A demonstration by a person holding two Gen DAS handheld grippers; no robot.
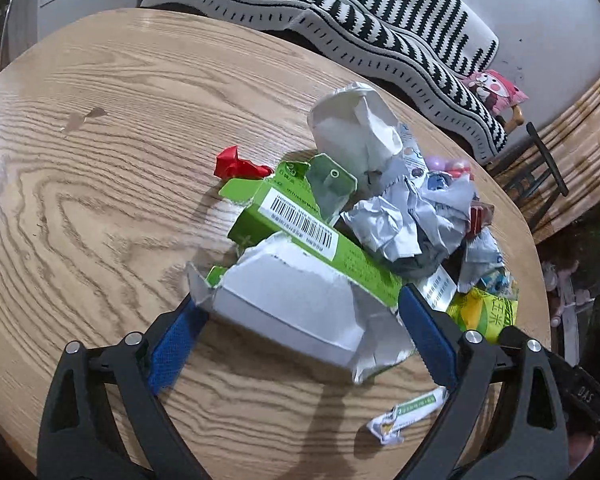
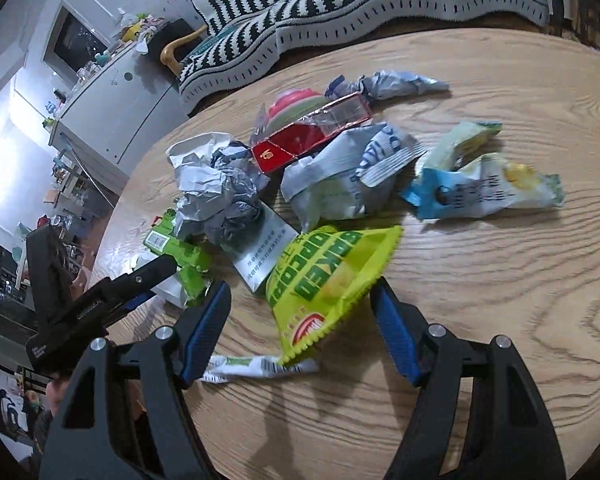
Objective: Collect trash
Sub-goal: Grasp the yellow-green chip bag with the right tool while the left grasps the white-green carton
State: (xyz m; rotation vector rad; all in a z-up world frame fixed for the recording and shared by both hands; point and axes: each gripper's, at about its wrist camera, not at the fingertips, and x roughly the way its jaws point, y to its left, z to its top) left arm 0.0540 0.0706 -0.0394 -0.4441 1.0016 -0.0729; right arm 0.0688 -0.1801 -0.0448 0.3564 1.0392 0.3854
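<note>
On the wooden table (image 1: 100,184), the left gripper (image 1: 300,316) stands spread around a torn green-and-white carton (image 1: 296,280); pad contact is unclear. The right gripper (image 2: 302,312), jaws apart, straddles a yellow-green popcorn bag (image 2: 328,276). Crumpled paper (image 2: 220,196) partly hides other trash.

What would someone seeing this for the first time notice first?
A heap of trash in the middle of the round wooden table: a torn green box sits between the open fingers of the left gripper, and a yellow-green snack bag lies between those of the right gripper. Behind the table lies a bold black-and-white striped blanket.
</note>
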